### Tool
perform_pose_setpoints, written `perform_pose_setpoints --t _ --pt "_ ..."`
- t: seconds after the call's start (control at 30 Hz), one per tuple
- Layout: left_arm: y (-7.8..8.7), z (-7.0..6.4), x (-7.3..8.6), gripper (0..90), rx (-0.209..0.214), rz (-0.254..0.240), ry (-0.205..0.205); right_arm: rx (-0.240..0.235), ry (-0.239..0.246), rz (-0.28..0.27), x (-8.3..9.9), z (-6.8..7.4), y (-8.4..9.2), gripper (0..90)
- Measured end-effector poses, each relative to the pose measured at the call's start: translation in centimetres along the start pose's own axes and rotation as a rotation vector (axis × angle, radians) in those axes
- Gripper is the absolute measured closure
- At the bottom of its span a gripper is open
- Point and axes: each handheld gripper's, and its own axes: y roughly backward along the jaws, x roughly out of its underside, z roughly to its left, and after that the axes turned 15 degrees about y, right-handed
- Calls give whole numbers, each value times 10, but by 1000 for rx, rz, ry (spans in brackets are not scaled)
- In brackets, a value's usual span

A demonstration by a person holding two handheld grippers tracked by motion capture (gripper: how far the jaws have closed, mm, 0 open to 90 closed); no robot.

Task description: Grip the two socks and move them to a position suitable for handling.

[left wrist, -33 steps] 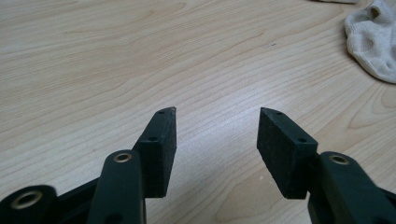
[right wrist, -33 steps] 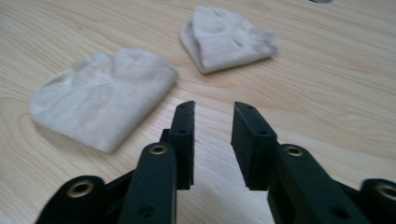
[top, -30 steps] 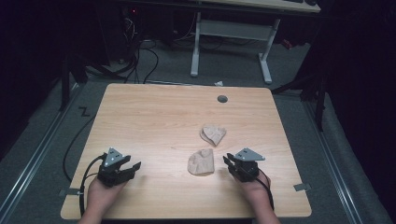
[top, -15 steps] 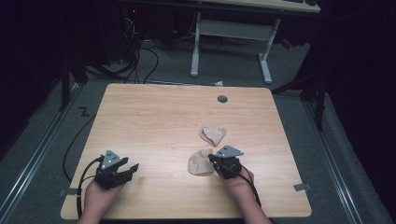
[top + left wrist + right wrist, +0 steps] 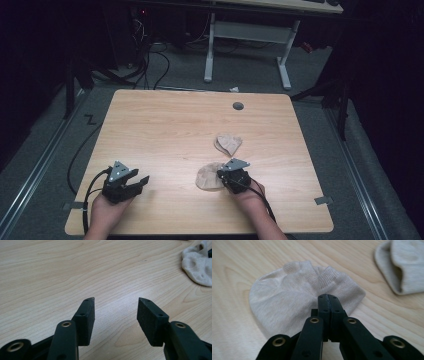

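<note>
here, right hand-held gripper (image 5: 329, 297) with jaws pressed together, just closed, tips at the edge of the nearer sock (image 5: 294, 295), pinching its fabric by the look of it, near the tabletop's (image 5: 165, 125) front edge, right of middle. second sock (image 5: 228, 143) just beyond, apart. left hand-held gripper (image 5: 116, 300) wide and empty by the front left corner.

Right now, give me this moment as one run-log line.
left gripper: open, idle over bare table | right gripper: fingers shut on near sock edge | far sock: untouched | step: grip made, lift pending
</note>
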Motion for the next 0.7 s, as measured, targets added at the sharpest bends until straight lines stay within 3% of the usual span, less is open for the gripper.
perform_pose_setpoints --t 0.43,0.47,0.53,0.7 --pt "-7 -9 0 483 23 23 -31 -95 60 -42 -6 26 2 892" --pt "-8 -10 0 482 24 25 -33 -104 87 -48 -7 30 2 892" --pt "-10 -12 1 480 29 34 -39 -108 95 -53 -8 32 2 892" --pt "-14 -20 1 485 35 50 -70 -142 121 -67 -10 42 3 891"
